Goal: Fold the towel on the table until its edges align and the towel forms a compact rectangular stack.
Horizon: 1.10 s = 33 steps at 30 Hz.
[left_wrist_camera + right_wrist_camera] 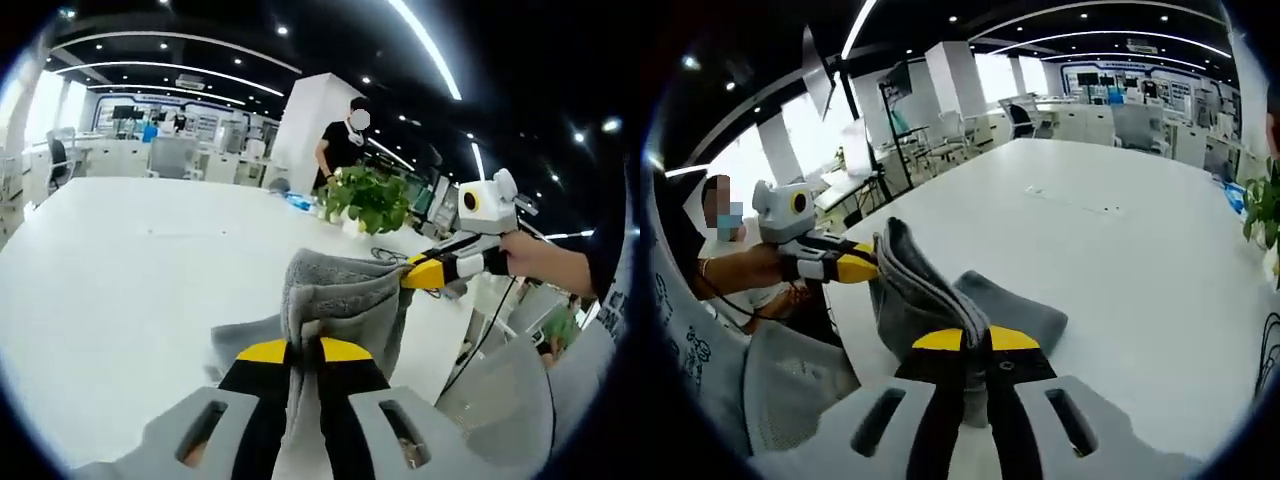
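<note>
A grey towel (335, 305) hangs lifted above the white table (120, 260), bunched in folds. My left gripper (303, 352) is shut on its near edge, cloth pinched between the yellow-tipped jaws. In the left gripper view my right gripper (412, 275) comes in from the right, shut on the towel's far corner. In the right gripper view the towel (925, 295) stretches from my right gripper (975, 340), shut on it, over to my left gripper (868, 268), which clamps the other end. Part of the towel (1015, 310) drapes down onto the table (1120, 260).
A potted green plant (368, 198) stands at the table's far edge, with a person standing behind it. A grey mesh chair back (790, 385) sits close beside the table edge. Office desks and chairs (1090, 115) fill the background.
</note>
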Each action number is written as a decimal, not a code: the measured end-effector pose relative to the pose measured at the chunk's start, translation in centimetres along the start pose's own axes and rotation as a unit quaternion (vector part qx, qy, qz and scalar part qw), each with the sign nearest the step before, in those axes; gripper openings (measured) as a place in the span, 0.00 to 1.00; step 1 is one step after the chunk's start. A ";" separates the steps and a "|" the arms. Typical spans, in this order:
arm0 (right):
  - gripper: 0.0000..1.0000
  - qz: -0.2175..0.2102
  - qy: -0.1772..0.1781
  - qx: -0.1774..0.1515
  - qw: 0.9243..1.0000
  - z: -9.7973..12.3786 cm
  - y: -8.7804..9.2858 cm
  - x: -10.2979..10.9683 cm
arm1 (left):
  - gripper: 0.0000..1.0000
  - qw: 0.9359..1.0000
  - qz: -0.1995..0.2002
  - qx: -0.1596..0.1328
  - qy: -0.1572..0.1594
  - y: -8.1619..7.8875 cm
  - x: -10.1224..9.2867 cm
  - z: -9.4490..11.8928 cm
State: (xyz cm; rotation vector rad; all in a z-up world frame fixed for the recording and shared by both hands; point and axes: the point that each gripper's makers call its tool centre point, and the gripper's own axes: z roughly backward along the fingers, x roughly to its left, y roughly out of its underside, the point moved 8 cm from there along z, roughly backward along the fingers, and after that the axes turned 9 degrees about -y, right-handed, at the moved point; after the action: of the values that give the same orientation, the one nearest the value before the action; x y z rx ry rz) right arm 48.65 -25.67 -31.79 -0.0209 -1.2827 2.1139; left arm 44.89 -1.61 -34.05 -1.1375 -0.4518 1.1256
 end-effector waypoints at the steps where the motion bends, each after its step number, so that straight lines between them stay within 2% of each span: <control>1: 0.04 -0.002 0.000 -0.003 1.000 -0.1 -0.2 -0.2 | 0.10 1.000 0.001 -0.001 -0.002 0.0 0.4 -0.3; 7: 0.04 -0.009 0.000 -0.006 1.000 -1.9 -1.0 -1.7 | 0.10 1.000 0.021 0.001 -0.021 0.6 1.6 -1.4; 15: 0.05 -0.018 -0.002 0.012 1.000 -4.3 -1.2 -3.2 | 0.10 0.998 0.042 0.014 -0.041 1.8 3.3 -2.9; 24: 0.05 -0.044 0.007 0.048 0.998 -6.3 0.3 -6.0 | 0.08 0.997 0.036 0.040 -0.051 3.1 5.2 -5.1; 26: 0.05 -0.051 0.006 0.051 0.997 -6.8 0.6 -6.9 | 0.05 0.997 0.035 0.046 -0.048 3.1 5.1 -5.5; 29: 0.05 -0.044 0.008 0.069 0.997 -7.2 1.1 -6.5 | 0.04 0.997 0.024 0.060 -0.041 3.3 5.2 -6.2; 33: 0.05 -0.049 0.012 0.076 0.996 -8.0 1.7 -7.6 | 0.04 0.996 0.026 0.070 -0.042 3.6 5.3 -7.2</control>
State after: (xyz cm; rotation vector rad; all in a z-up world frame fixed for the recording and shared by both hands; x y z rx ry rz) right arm 56.39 -23.98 -39.65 0.0800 -1.0834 2.1142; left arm 50.98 -0.41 -41.42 -0.9875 -0.4047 1.2343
